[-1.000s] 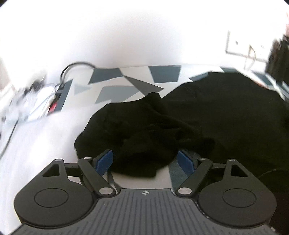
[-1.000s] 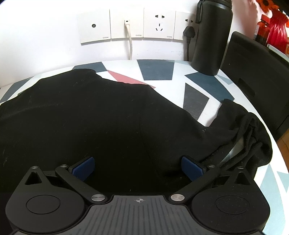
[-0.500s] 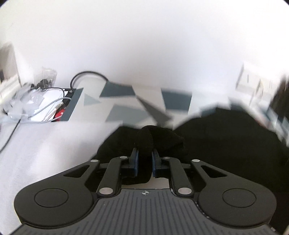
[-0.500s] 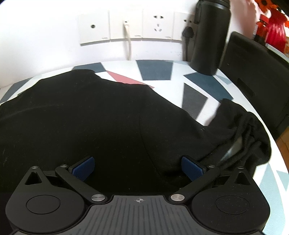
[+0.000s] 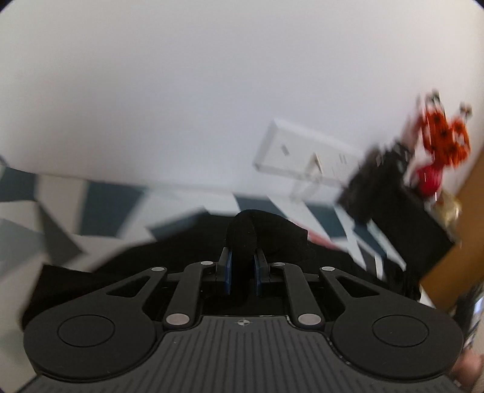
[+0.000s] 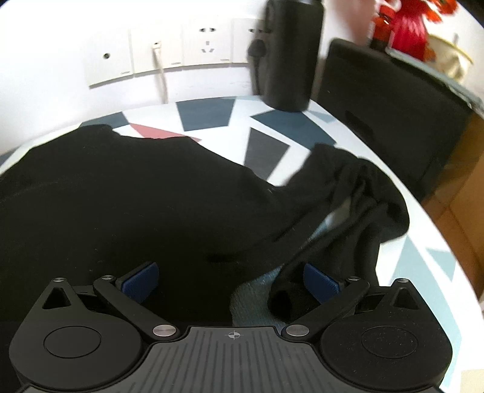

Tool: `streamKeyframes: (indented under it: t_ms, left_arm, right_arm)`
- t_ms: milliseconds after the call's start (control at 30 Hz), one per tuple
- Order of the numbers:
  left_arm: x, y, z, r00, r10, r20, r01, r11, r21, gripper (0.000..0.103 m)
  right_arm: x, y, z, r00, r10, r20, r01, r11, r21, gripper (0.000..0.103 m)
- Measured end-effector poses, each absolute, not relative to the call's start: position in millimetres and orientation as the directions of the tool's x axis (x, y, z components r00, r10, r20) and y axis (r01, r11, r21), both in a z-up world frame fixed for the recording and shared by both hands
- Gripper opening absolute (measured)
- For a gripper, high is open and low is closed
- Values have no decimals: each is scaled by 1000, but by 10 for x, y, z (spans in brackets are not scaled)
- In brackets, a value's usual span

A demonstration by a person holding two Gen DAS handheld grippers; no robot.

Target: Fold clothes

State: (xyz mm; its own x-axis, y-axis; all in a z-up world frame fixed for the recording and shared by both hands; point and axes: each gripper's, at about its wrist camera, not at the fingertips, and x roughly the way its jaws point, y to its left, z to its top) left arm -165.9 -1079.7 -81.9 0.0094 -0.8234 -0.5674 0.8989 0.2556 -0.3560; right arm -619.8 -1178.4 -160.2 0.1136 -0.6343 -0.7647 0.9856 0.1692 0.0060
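A black garment (image 6: 127, 193) lies spread over the patterned table (image 6: 205, 115). Its right sleeve (image 6: 354, 193) is bunched near the table's right edge. My right gripper (image 6: 231, 279) is open just above the garment's near part, and a dark fold of the sleeve lies against its right blue pad (image 6: 320, 281). In the left wrist view, my left gripper (image 5: 241, 272) is shut on a lifted bunch of the black garment (image 5: 251, 232), held above the table. That view is blurred.
A tall black bottle (image 6: 290, 51) stands at the back by the wall sockets (image 6: 157, 57), with a white cable (image 6: 161, 78) plugged in. A black box (image 6: 390, 115) sits at the right beside red decorations (image 6: 405, 21). The table edge curves along the right.
My left gripper closed on the bunched cloth, lifted it and swung right. The right gripper stayed open and shifted right toward the sleeve.
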Motion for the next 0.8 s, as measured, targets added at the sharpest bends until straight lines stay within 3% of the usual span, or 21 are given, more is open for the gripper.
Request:
streamKeyframes:
  t_ms: [267, 800]
  left_arm:
    - [-2053, -11185, -1340, -26, -735, -678, 925, 239, -295, 15]
    - [-1996, -11126, -1410, -40, -732, -680, 916, 246, -318, 18]
  right_arm:
    - [-6239, -11750, -1628, 129, -648, -750, 984, 177, 16, 102]
    - [-6196, -11767, -1654, 129, -666, -735, 984, 178, 12, 102]
